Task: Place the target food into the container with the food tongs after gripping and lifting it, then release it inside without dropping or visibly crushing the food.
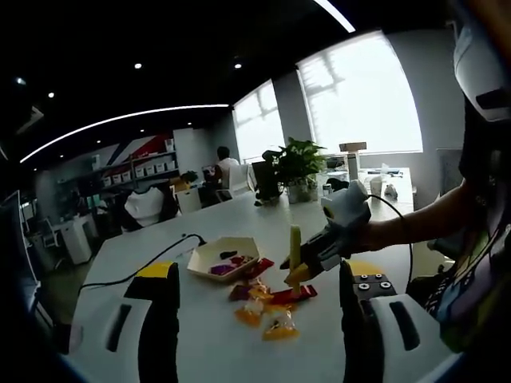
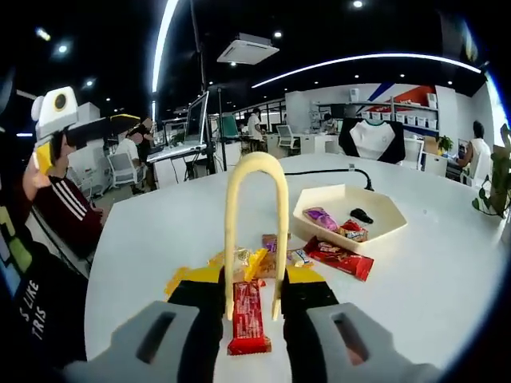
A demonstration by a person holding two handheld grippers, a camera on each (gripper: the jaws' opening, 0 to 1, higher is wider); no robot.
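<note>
Red snack bar [image 2: 247,317] lies on the white worktop [image 2: 160,231], right between the tong [image 2: 254,231] tips, looks touched but not lifted. Your right tool [image 2: 254,307] is clamped on those yellow tongs. Your left tool [image 1: 259,319] hangs wide, holding nothing. Hexagonal tray [image 2: 349,215] sits beyond, wrappers [image 1: 267,307] scattered beside it.

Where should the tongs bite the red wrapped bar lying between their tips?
Across the middle of the red wrapped bar, coming from above. It lies flat on the table, long axis running between the tongs' tips, so they close on its narrow width. Probably squeeze lightly to avoid crushing.
</note>
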